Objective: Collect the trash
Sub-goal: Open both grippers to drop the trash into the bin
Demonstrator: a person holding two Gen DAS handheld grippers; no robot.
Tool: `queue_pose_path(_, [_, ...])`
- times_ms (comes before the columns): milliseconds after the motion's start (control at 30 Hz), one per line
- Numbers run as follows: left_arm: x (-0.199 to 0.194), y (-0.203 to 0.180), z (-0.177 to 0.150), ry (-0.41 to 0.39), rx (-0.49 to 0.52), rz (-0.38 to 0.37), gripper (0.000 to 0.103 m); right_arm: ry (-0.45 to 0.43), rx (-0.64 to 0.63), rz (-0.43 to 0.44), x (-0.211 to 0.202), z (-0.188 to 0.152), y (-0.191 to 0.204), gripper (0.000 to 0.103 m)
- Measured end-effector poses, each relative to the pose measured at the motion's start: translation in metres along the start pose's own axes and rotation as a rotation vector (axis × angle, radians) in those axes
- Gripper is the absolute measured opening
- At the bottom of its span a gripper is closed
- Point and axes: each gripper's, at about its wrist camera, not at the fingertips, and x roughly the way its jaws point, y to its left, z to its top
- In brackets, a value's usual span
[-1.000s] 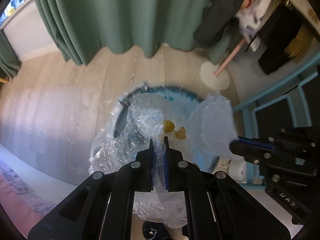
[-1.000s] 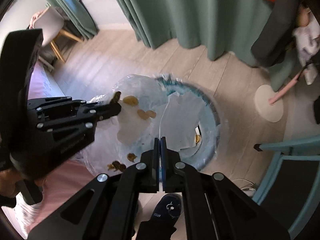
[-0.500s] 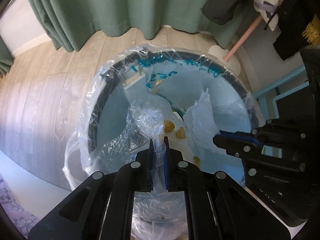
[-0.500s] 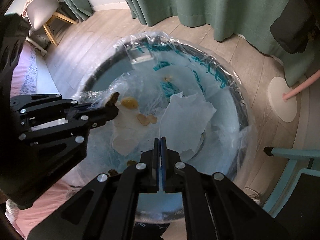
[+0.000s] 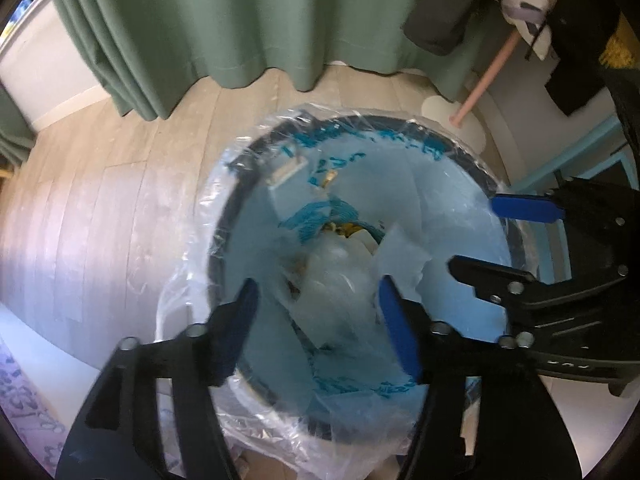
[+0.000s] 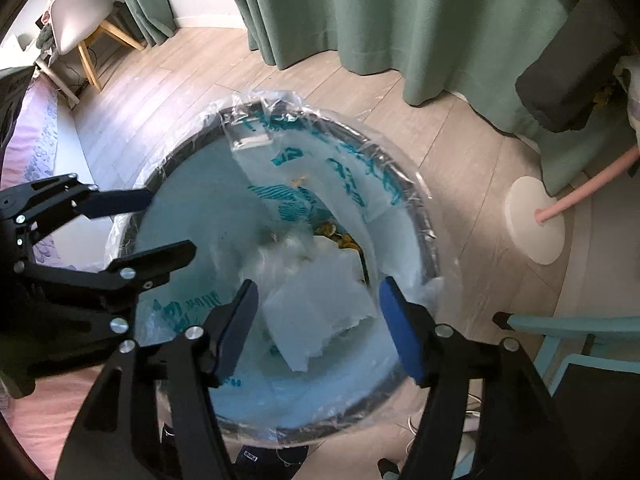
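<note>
A round trash bin (image 5: 224, 240) lined with a clear and blue plastic bag stands on the wooden floor; it also shows in the right wrist view (image 6: 424, 216). Crumpled clear plastic and white paper trash (image 5: 332, 280) with yellow scraps lies inside the bin, also seen in the right wrist view (image 6: 320, 292). My left gripper (image 5: 316, 300) is open and empty above the bin mouth. My right gripper (image 6: 316, 300) is open and empty above the bin too. Each gripper shows in the other's view: the right one (image 5: 480, 236), the left one (image 6: 168, 224).
Green curtains (image 5: 200, 20) hang behind the bin. A pink pole on a white round base (image 6: 536, 220) stands to the right. A teal chair (image 6: 568, 332) is at the right. A white chair (image 6: 80, 20) and a pink bed edge (image 6: 36, 128) are at the left.
Both grippers have opened and let go of the plastic and paper, which now lie deeper in the bin. The bin looks slightly closer.
</note>
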Motion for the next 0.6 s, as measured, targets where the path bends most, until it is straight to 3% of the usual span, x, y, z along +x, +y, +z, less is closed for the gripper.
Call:
queue_pose_path(100, [-0.007,0.003,0.001,-0.008,-0.008,0.014,0.078,-0.02,-0.007,-0.021,-0.008,-0.001,0.0,0.09])
queue_pose_path(233, [-0.016,0.006,0.001,-0.03,-0.005,0.062,0.096,-0.042,-0.02,-0.055,-0.016,-0.002,0.001,0.096])
queue_pose_path(600, [-0.058,0.007,0.002,-0.045,0.009,0.086,0.097,-0.08,-0.031,-0.088,-0.052,-0.002,0.005,0.096])
